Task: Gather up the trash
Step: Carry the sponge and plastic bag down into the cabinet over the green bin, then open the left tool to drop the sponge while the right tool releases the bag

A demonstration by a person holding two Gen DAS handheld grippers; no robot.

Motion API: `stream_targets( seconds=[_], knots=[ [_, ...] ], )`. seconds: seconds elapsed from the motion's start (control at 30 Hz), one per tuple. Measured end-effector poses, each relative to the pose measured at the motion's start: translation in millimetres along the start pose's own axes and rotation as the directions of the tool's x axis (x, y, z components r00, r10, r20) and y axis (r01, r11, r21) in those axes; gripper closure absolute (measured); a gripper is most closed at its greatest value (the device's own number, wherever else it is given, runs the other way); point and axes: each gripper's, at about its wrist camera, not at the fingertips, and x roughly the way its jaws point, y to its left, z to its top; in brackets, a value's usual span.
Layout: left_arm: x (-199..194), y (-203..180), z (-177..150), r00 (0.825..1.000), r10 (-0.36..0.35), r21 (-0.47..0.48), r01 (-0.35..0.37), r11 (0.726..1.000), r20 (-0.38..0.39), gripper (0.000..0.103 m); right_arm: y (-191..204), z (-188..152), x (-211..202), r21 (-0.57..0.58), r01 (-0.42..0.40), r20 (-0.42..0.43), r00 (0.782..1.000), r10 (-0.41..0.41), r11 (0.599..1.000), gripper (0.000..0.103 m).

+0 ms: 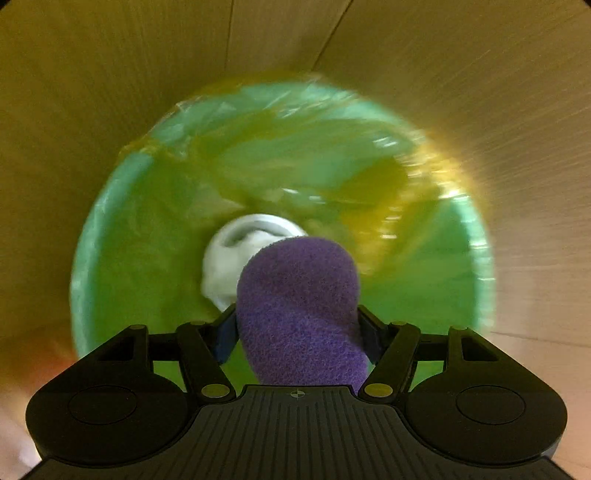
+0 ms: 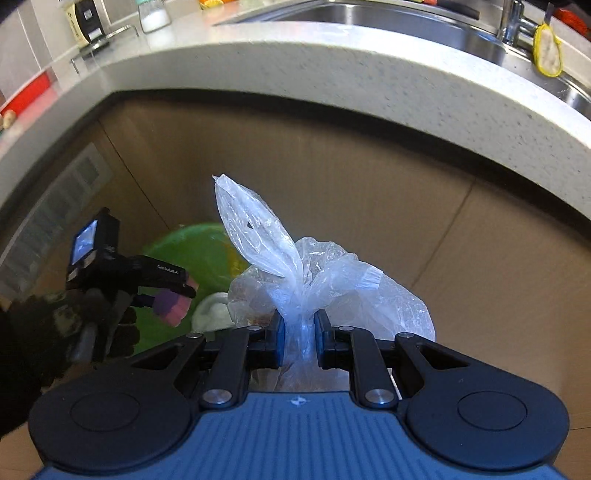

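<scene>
Left wrist view: left claw (image 1: pixel 297 321) clamped on a purple sponge (image 1: pixel 299 310) above the green-lined bin (image 1: pixel 122 240). Right wrist view: right claw (image 2: pixel 299 334) clenched on a knotted clear plastic bag (image 2: pixel 325 280), below the surface (image 2: pixel 332 74) edge, beside the bin

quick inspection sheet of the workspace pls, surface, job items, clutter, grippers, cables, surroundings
surface: speckled countertop, sink set in it
job's things: purple sponge; tied clear plastic bag; green-lined bin with white trash inside
clutter: jar, yellow scrubber by the tap
grippers: left gripper shut on the sponge above the bin; right gripper shut on the bag's neck
cables: nothing seen
surroundings: brown cabinet doors under the counter
</scene>
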Motion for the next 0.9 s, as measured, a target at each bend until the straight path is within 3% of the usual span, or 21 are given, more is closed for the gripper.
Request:
stream_targets(
  seconds=[0.13,0.2,0.27,0.3,0.37,0.5,0.57,0.63,0.67,0.73,0.8,0.9],
  knots=[
    [16,6,2,0.999,0.042,0.024,-0.043,0.999,0.029,0.033,-4,-3,14,-0.008,0.015,-0.034,0.999,-0.015,1.000,0.087],
    [18,22,4,0.996,-0.081,-0.067,0.082,0.994,0.026,0.031,-2,-3,23,-0.011,0.010,-0.054,0.998,-0.011,1.000,0.087],
    [18,28,5,0.994,-0.088,-0.094,0.094,0.991,0.060,0.033,2,-2,36,-0.016,-0.003,-0.080,0.997,0.001,1.000,0.087],
    [16,33,4,0.987,-0.134,-0.104,0.142,0.984,0.084,0.031,6,-2,42,-0.024,-0.012,-0.089,0.996,0.009,1.000,0.087],
    [11,36,-1,0.986,-0.114,-0.088,0.125,0.988,0.122,0.033,15,-1,56,-0.046,-0.030,-0.101,0.995,0.025,0.999,0.087],
    [-8,43,-21,0.955,-0.189,0.027,0.188,0.982,0.229,0.033,30,1,89,-0.079,-0.062,-0.136,0.989,0.051,0.995,0.087],
    [-9,58,-30,0.936,-0.266,-0.035,0.281,0.959,0.231,0.033,35,2,102,-0.095,-0.100,-0.134,0.987,0.087,0.990,0.087],
    [-10,71,-39,0.927,-0.288,-0.119,0.323,0.939,0.238,0.033,44,5,120,-0.115,-0.137,-0.133,0.984,0.121,0.984,0.087],
    [-12,71,-43,0.927,-0.275,-0.089,0.306,0.948,0.253,0.033,47,7,130,-0.117,-0.152,-0.136,0.981,0.136,0.981,0.087],
    [-25,57,-54,0.930,-0.201,0.079,0.185,0.980,0.308,0.033,52,15,148,-0.082,-0.216,-0.141,0.969,0.203,0.973,0.087],
    [-33,46,-66,0.914,-0.199,0.203,0.133,0.970,0.353,0.033,56,26,159,-0.039,-0.273,-0.134,0.955,0.266,0.961,0.087],
    [-36,44,-75,0.913,-0.216,0.246,0.134,0.960,0.346,0.033,62,41,173,-0.028,-0.322,-0.110,0.942,0.317,0.946,0.087]
  ],
)
